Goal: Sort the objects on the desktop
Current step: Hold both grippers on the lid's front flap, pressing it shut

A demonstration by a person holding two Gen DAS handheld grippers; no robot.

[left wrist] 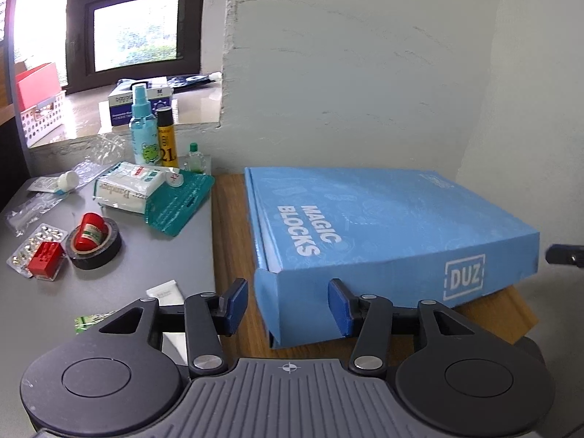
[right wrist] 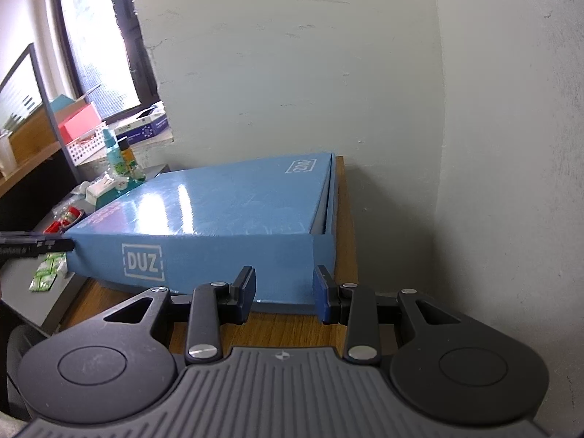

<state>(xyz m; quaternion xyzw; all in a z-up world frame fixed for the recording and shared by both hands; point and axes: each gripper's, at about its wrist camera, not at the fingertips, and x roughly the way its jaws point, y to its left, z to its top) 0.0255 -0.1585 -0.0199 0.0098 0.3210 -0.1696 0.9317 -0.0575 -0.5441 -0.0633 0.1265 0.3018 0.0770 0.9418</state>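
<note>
Both tongs, left [left wrist: 288, 306] and right [right wrist: 284, 294], gape empty before blue box [left wrist: 383, 219].

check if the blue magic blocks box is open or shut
Shut: the blue box has its lid down flat, front flap tucked over the base.

Both my wrist cameras look forward, low and close.
Each faces the blue box [left wrist: 383, 226] [right wrist: 219, 215] at 12 o'clock, from opposite corners.
</note>
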